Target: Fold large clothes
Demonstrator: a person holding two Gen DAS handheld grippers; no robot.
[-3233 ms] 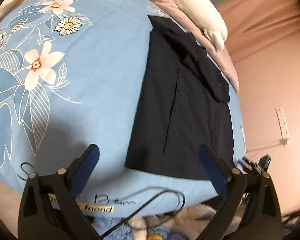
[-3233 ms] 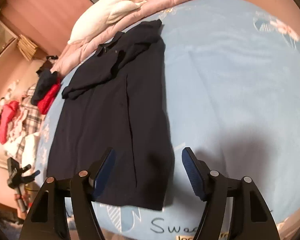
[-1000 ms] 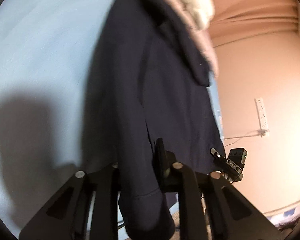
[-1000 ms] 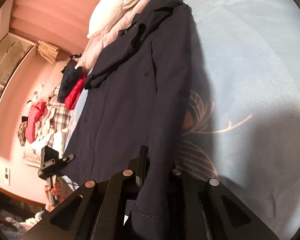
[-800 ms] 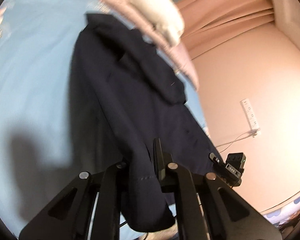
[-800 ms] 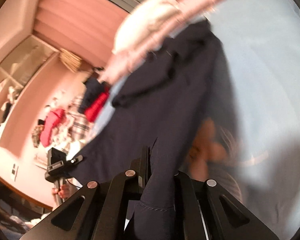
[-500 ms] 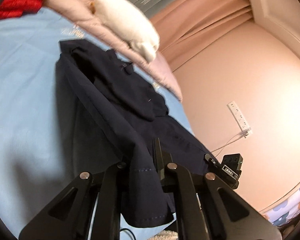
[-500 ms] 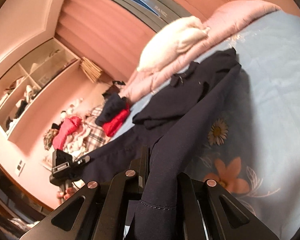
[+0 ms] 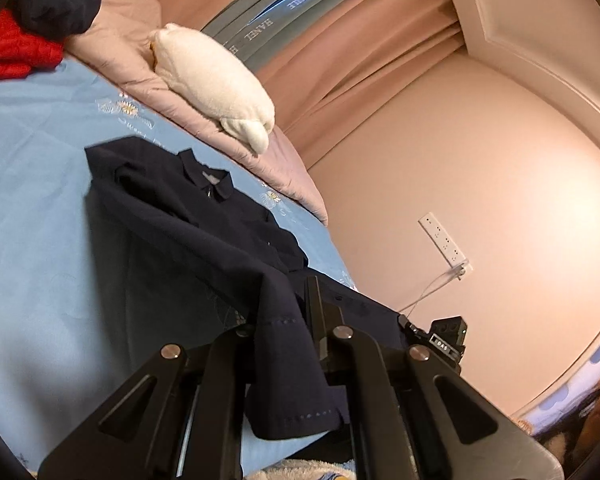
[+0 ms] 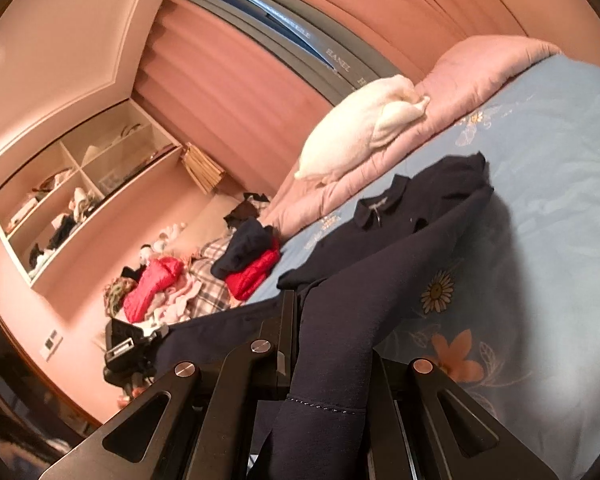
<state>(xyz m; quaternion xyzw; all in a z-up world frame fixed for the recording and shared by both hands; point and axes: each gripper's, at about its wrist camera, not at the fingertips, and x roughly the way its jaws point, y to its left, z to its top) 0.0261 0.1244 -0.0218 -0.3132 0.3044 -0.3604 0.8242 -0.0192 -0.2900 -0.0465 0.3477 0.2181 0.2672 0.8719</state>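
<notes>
A dark navy collared garment (image 9: 188,232) lies lengthwise on the light blue floral bedsheet (image 9: 32,184), its collar toward the pillows. My left gripper (image 9: 288,320) is shut on one bottom hem corner and holds it raised off the bed. In the right wrist view the same garment (image 10: 400,236) stretches toward the collar, and my right gripper (image 10: 324,344) is shut on the other hem corner, also lifted. The hem hangs taut between the two grippers. The other gripper's body shows in each view (image 9: 444,340) (image 10: 128,344).
A white pillow (image 9: 216,80) rests on a pink quilt (image 9: 140,76) at the head of the bed. Red and dark clothes (image 10: 248,264) are piled on the bed beside it. A wall with a power strip (image 9: 444,240) stands close by.
Both grippers, open over the hem earlier, have shut on its corners and lifted it. The views have tilted up from the sheet toward the pillows and walls.
</notes>
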